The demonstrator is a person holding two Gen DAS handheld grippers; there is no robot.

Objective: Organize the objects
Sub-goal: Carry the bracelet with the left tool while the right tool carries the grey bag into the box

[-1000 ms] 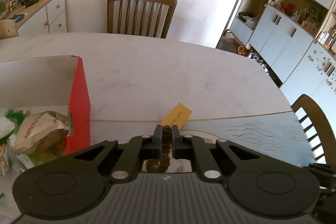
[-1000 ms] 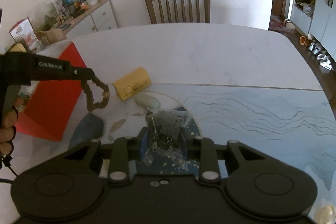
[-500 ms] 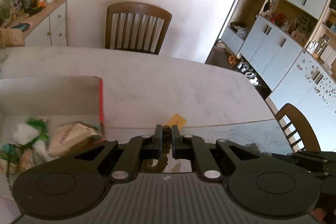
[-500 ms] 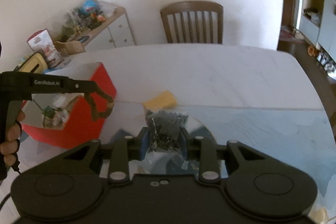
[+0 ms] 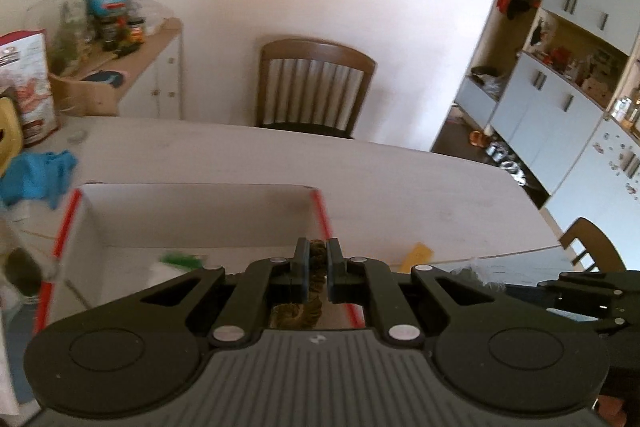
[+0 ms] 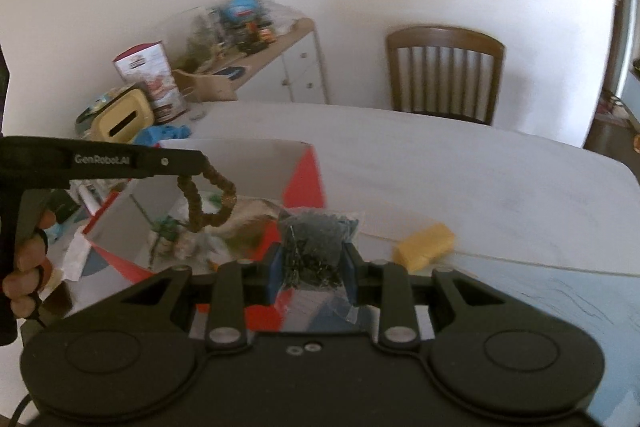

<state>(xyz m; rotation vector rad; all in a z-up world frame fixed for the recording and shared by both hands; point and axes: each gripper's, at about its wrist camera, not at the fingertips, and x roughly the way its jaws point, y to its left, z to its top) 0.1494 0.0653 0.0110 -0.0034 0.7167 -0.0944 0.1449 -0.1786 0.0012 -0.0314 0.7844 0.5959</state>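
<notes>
My left gripper (image 5: 318,255) is shut on a brown bead bracelet (image 5: 318,251). In the right wrist view the left gripper (image 6: 202,163) holds the bracelet (image 6: 208,199) dangling over the open red-and-white box (image 6: 296,183). The box (image 5: 200,215) holds several small items. My right gripper (image 6: 314,263) is shut on a clear bag of dark small parts (image 6: 316,243), held above the box's near right corner.
A yellow block (image 6: 424,245) lies on the white table (image 6: 440,163) right of the box; it also shows in the left wrist view (image 5: 416,255). A wooden chair (image 5: 314,87) stands behind the table. A blue cloth (image 5: 36,175) and a cluttered sideboard (image 6: 256,59) are at the left.
Both grippers have moved left and up, toward the box. The bracelet now hangs over the box's opening and the bag is at its near corner.
</notes>
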